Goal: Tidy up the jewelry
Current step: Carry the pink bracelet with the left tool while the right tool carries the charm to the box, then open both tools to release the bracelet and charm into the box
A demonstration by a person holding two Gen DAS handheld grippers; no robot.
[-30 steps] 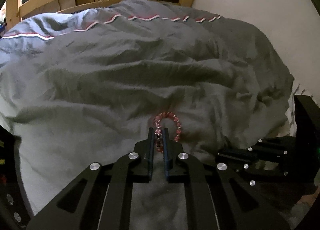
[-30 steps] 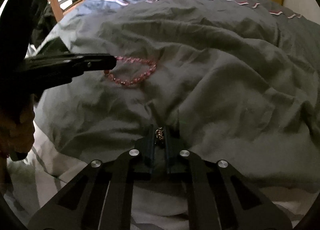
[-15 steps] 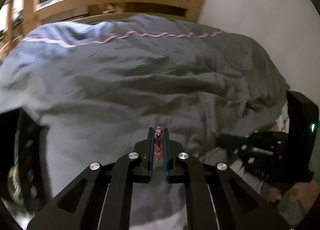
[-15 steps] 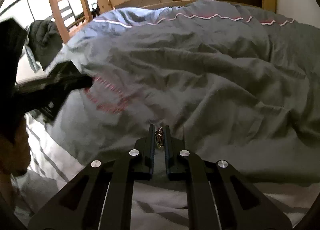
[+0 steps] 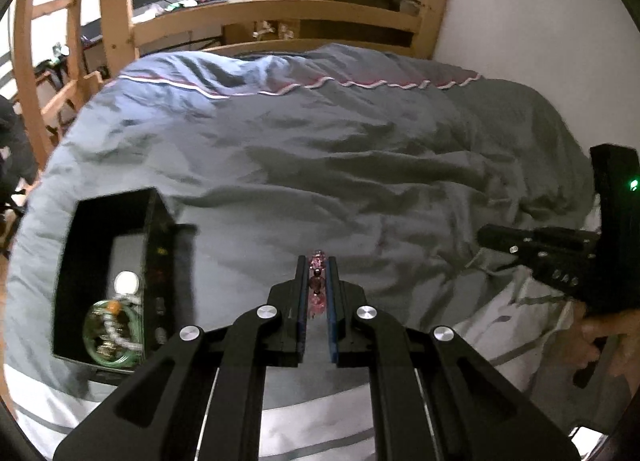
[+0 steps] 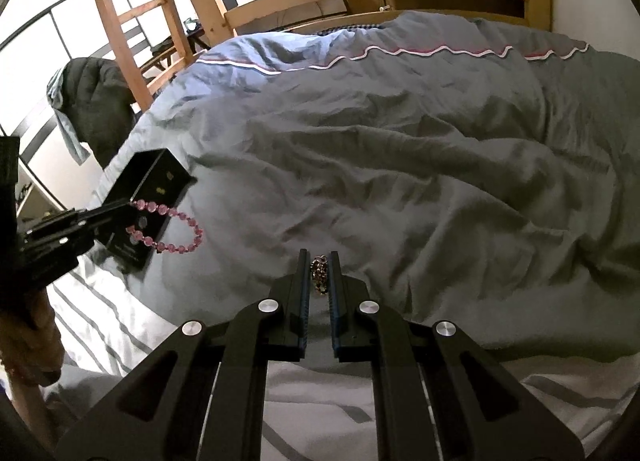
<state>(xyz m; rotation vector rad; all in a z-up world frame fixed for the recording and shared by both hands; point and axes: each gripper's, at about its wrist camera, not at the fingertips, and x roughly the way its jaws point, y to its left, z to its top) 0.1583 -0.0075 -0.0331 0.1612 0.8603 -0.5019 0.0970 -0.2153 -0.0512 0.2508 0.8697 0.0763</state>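
Left gripper is pinching the pink bracelet between its pads, the loop hanging free over the duvet; right gripper is closed on a small gold chain, bunched between the pads. The black box is sitting open at 9 o'clock of the left gripper, already holding a green bangle. Judgement: the bracelet is being carried to the box, so the loop should be centred over the opening and lowered inside before release, clear of the rim.
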